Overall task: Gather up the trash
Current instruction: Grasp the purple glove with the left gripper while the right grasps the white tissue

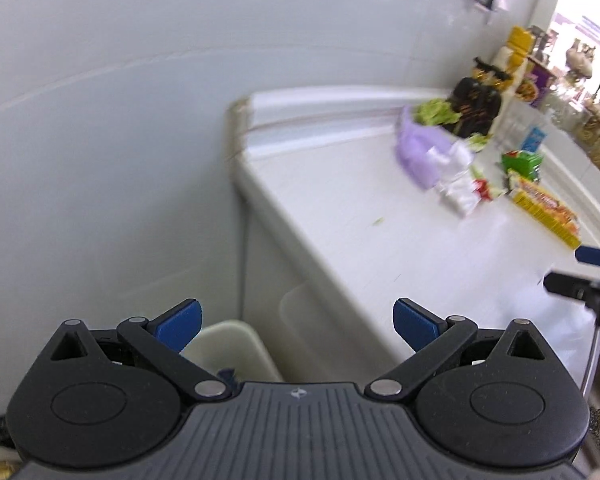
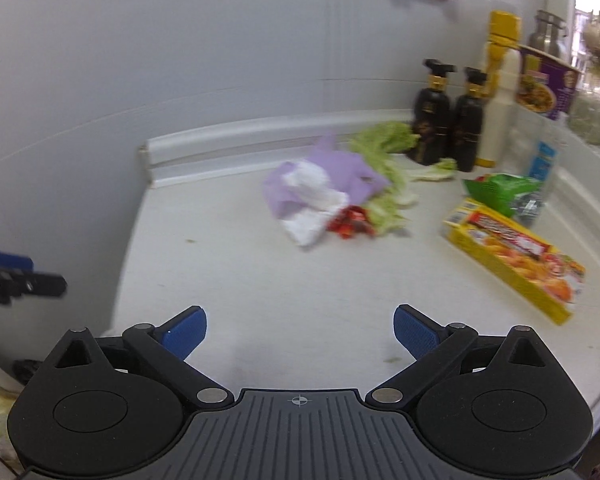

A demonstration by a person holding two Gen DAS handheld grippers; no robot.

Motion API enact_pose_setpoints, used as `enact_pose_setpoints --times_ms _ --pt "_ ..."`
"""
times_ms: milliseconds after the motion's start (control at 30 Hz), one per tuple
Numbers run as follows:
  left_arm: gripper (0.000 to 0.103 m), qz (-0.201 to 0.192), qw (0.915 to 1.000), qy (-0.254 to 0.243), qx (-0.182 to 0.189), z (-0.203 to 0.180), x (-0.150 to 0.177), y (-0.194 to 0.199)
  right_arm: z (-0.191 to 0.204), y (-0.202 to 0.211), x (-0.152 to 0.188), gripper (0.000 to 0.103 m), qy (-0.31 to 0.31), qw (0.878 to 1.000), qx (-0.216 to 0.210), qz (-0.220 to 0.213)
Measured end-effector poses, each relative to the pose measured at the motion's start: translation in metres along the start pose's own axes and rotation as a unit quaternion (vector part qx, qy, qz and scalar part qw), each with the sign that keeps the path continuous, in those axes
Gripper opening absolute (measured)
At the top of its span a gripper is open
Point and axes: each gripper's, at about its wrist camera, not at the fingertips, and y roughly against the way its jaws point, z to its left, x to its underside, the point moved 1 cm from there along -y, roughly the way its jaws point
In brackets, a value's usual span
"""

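Now, pile: purple bag [image 2: 352, 168], white tissue [image 2: 312, 208], red wrapper [image 2: 350, 220] and lettuce [image 2: 384, 140] at twelve o'clock on the surface [image 2: 259, 280].
Handling: light, soft, crumpling; pinch the bunched tissue.
Right gripper [image 2: 300, 330]: jaws spread, empty.
Left gripper [image 1: 297, 326]: jaws spread, empty.

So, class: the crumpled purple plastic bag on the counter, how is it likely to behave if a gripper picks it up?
The purple plastic bag looks thin and crumpled, so it will probably be floppy and sag. It seems light, likely lifting easily. White tissue lies bunched against it and lettuce leaves touch it, so a pinch may drag some of those along or let them drop.
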Motion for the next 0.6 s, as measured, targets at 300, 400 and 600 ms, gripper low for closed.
enact_pose_setpoints --times_ms 300,400,600 --pt "0.102 -0.011 0.9993 -0.021 0.031 -0.045 -0.053 -0.039 -0.026 -0.016 -0.005 0.101 0.022 0.999 0.016 -0.024" --pt "0.102 -0.021 0.9985 -0.034 0.037 -0.057 -0.075 -0.052 -0.021 -0.028 -0.013 0.101 0.05 0.998 0.013 -0.034" --pt "0.098 -0.029 0.9968 -0.045 0.059 -0.072 -0.111 -0.08 -0.004 -0.064 -0.035 0.101 0.133 0.99 -0.006 -0.035"
